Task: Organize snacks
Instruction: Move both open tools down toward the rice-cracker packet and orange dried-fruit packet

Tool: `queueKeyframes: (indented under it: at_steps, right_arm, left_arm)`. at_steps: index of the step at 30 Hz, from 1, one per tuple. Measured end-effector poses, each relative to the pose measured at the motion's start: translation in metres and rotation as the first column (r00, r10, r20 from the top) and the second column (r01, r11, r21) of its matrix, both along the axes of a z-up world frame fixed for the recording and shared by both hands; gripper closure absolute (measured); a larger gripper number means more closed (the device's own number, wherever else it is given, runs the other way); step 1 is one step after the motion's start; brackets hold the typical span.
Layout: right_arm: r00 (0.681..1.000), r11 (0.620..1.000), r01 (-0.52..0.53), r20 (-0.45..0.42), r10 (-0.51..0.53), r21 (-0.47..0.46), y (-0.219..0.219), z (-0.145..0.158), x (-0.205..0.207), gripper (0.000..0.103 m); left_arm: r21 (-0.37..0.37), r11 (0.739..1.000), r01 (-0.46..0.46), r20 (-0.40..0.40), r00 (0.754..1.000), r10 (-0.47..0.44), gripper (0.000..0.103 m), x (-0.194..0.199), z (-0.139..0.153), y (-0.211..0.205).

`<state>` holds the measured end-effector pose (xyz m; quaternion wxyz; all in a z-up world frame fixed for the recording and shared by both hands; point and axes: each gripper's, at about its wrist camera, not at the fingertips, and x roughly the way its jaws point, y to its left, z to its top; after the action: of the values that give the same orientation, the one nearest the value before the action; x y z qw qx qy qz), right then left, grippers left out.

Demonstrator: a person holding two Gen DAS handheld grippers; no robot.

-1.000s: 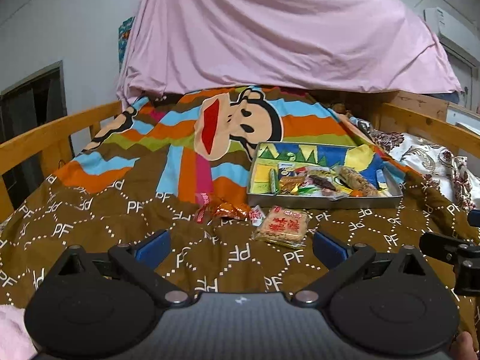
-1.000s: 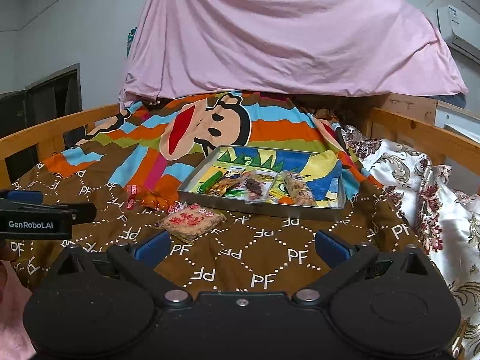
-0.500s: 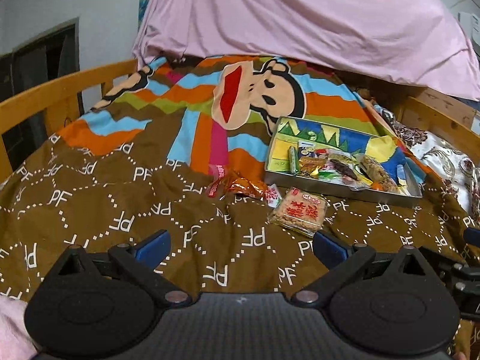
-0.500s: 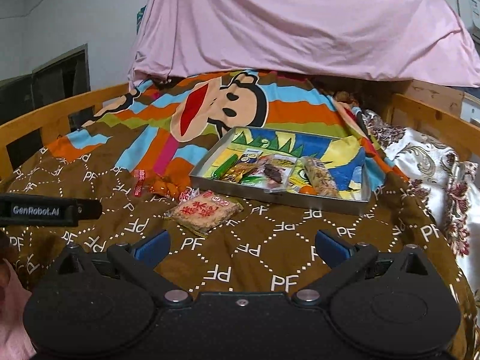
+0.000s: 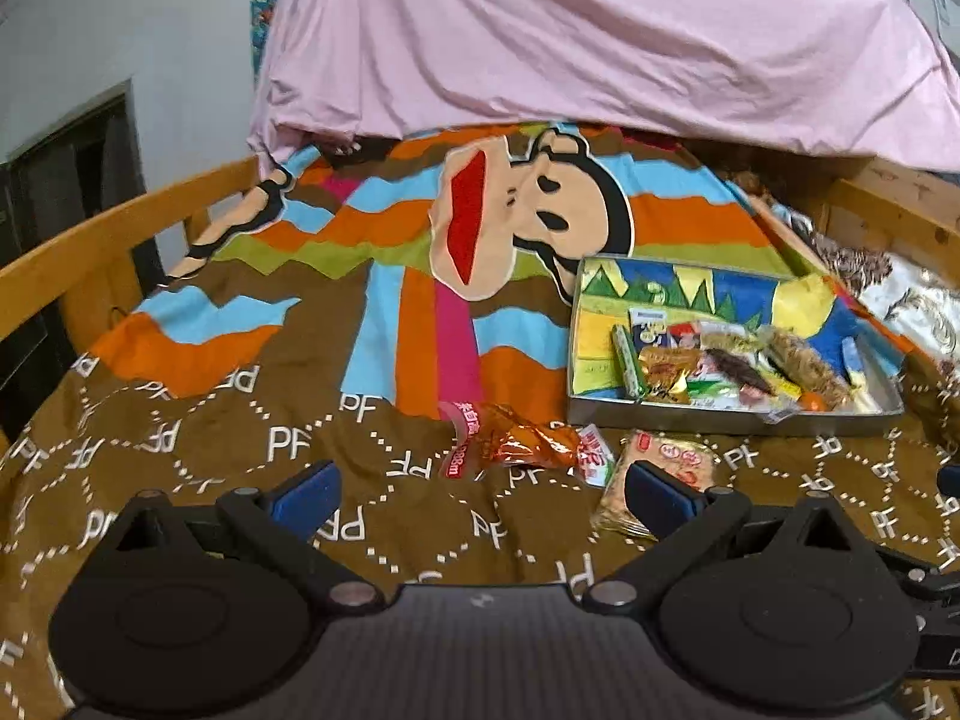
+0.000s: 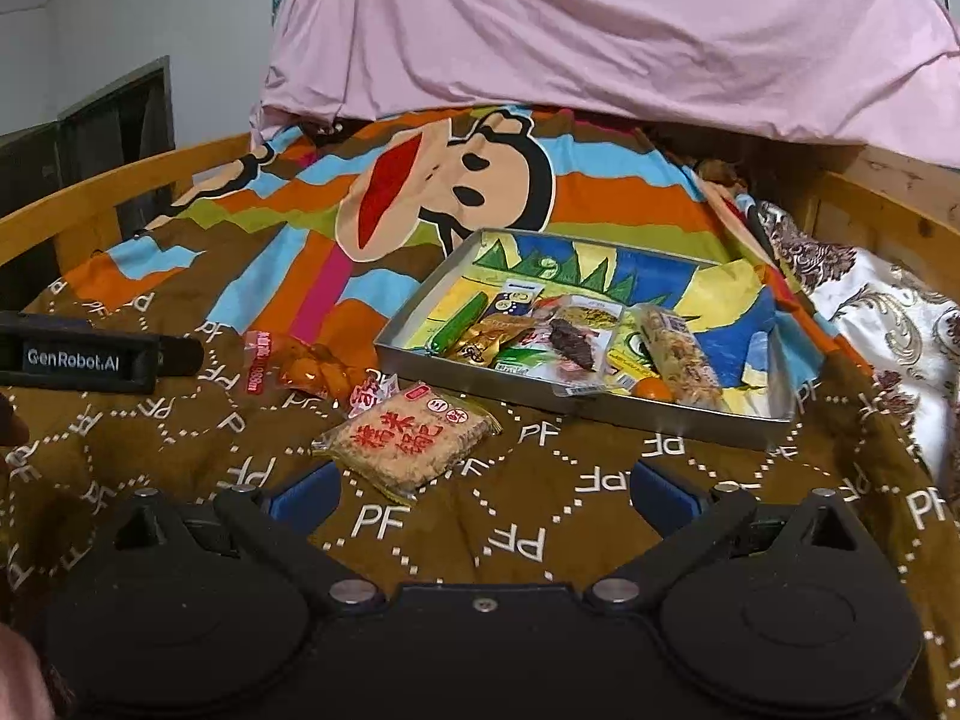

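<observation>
**Hovering over loose snack packets beside a metal tray**

Hovering low above the bed, the left gripper (image 5: 480, 495) has its blue-padded fingers (image 5: 303, 495) spread wide and holds nothing. Its right-hand pad partly covers the near edge of a clear flat packet of tan rice cracker with red characters (image 5: 672, 459), which lies on the brown patterned blanket with white "PF" lettering (image 5: 288, 438). Just left of that packet sits a crinkled orange snack packet with a red label strip (image 5: 510, 441), and a small white-and-red sachet (image 5: 597, 453) lies between the two.

The right gripper (image 6: 483, 489) is likewise spread and empty; the rice cracker packet (image 6: 408, 438) lies on the blanket just beyond its left pad, not touching it as far as the view shows. The left gripper's black body marked "GenRobot.AI" (image 6: 78, 360) enters from the left edge.

Beyond the loose packets stands a shallow rectangular grey metal tray with a colourful printed base (image 6: 660, 420), holding several wrapped snacks, among them a green stick-shaped packet (image 6: 459, 330) and a long clear-wrapped grain bar (image 6: 681, 357). A pink sheet (image 6: 600, 30) is draped behind, and a wooden bed rail (image 5: 108, 234) borders the left side.
</observation>
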<state>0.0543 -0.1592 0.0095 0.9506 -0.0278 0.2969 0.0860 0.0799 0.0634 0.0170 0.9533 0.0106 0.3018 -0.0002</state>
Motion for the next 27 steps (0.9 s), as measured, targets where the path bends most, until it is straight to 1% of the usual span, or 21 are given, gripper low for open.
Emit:
queueKeyframes:
  at_steps: [2,5,8,14,17,22,27]
  right_arm:
    - [1.000,1.000,0.008,-0.017,-0.008,0.012,0.001,-0.003,0.009,0.001]
    - [0.999,1.000,0.023,-0.036,-0.022,0.011,0.003,-0.009,0.020,0.001]
    - [0.998,0.999,0.039,-0.052,-0.039,0.016,0.004,-0.015,0.031,0.001]
    - [0.995,0.998,0.055,-0.080,-0.052,0.032,0.008,-0.024,0.046,0.001]
    - [0.994,0.998,0.057,-0.092,-0.054,0.032,0.011,-0.028,0.054,0.001]
    - [0.992,0.998,0.057,-0.111,-0.054,0.030,0.021,-0.034,0.068,0.001]
    - [0.992,0.999,0.044,-0.123,-0.041,0.018,0.037,-0.040,0.082,0.001]
  left_arm:
    - [-0.027,1.000,0.009,-0.042,0.999,-0.011,0.000,0.013,-0.006,0.005]
    - [-0.073,0.997,0.014,-0.086,0.996,-0.020,0.000,0.028,-0.014,0.012]
    - [-0.078,0.997,0.012,-0.114,0.993,-0.020,0.000,0.042,-0.019,0.015]
    - [-0.013,1.000,0.011,-0.098,0.995,-0.013,0.000,0.065,-0.022,0.013]
    - [0.001,1.000,0.013,-0.089,0.996,-0.013,0.000,0.077,-0.023,0.012]
    - [-0.027,1.000,0.004,-0.070,0.998,-0.006,0.000,0.093,-0.025,0.018]
    - [-0.038,0.998,-0.047,-0.062,0.997,0.044,0.000,0.108,-0.032,0.030]
